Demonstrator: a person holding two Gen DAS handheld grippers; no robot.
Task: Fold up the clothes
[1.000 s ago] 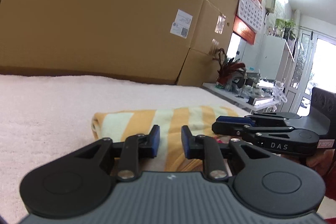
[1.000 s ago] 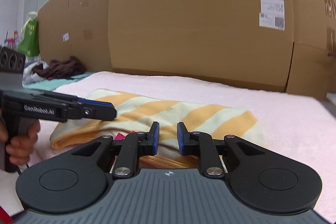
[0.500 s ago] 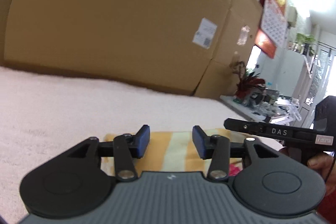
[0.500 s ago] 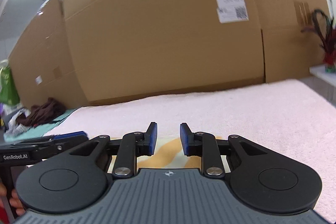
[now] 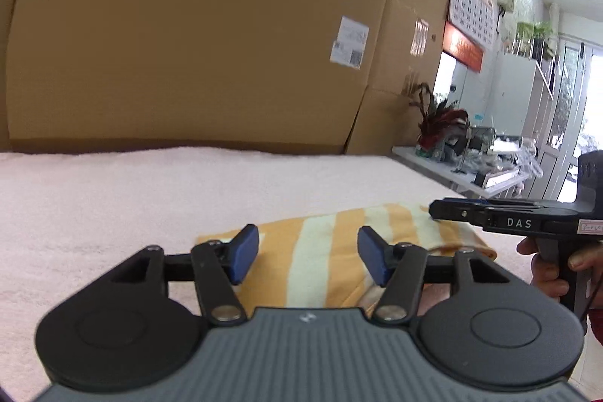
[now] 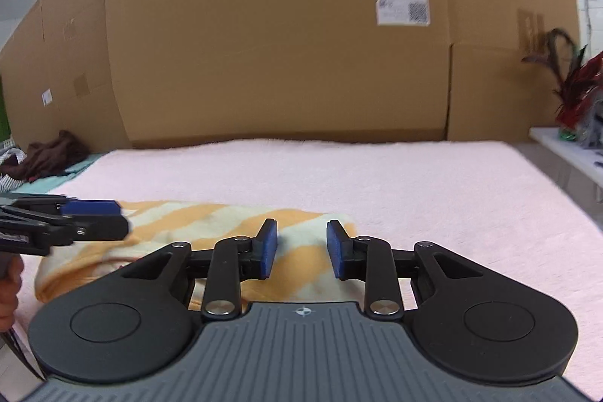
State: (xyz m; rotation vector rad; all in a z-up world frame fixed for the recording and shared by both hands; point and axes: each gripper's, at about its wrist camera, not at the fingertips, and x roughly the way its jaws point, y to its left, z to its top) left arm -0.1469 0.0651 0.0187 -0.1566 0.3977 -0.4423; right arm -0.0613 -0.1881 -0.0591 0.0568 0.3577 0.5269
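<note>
A folded garment with orange and cream stripes (image 5: 331, 251) lies on the pale pink towel-covered table (image 5: 132, 198). My left gripper (image 5: 307, 257) hovers just above its near-left part, jaws opening, nothing between the blue pads. The right gripper (image 5: 439, 208) reaches in from the right over the garment's far end. In the right wrist view the same garment (image 6: 181, 232) lies ahead and to the left. There my right gripper (image 6: 301, 249) has its jaws opening with nothing gripped, and the left gripper (image 6: 113, 219) comes in from the left edge over the cloth.
Tall cardboard boxes (image 5: 196, 36) wall off the far side of the table. A dark crumpled garment (image 6: 52, 153) lies at the far left on teal cloth. A white side table (image 5: 471, 172) with a plant and clutter stands to the right. A hand (image 5: 554, 270) holds the right gripper's handle.
Both grippers have widened their jaws, the left one much more. Both views tilted up half a second ago and have come back down onto the striped garment.
</note>
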